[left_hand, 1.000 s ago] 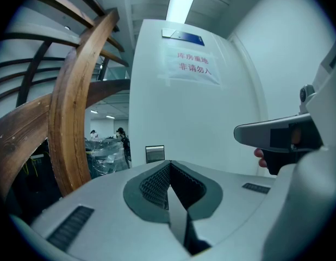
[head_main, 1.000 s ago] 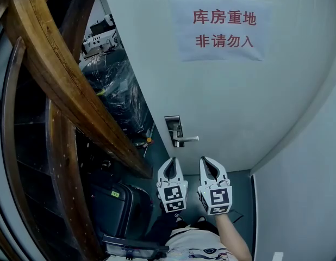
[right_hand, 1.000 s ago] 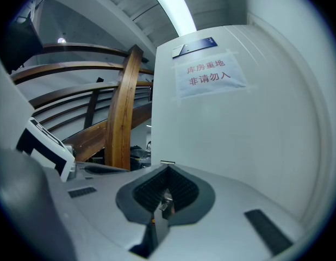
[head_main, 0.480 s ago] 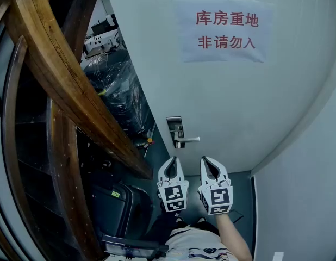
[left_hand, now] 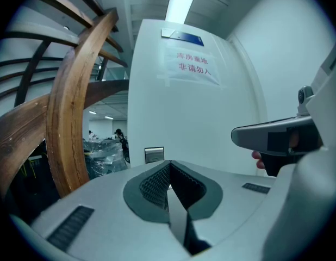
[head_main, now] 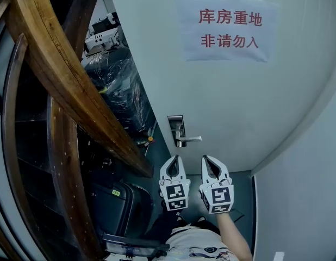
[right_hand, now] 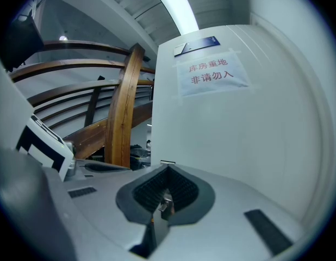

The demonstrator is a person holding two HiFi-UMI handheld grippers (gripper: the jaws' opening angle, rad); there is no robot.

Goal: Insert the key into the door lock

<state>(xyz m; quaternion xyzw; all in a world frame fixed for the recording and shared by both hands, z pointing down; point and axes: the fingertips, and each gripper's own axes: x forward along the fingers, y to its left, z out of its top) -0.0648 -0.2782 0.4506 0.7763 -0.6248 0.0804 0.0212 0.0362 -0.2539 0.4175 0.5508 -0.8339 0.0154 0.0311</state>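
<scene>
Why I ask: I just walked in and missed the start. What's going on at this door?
A person stands before a white door with a tool in each hand. The right tool is shut on a small metal key. The left tool is shut and empty. Both hang short of the lock plate and its lever handle, so the key is not yet in the lock.
</scene>
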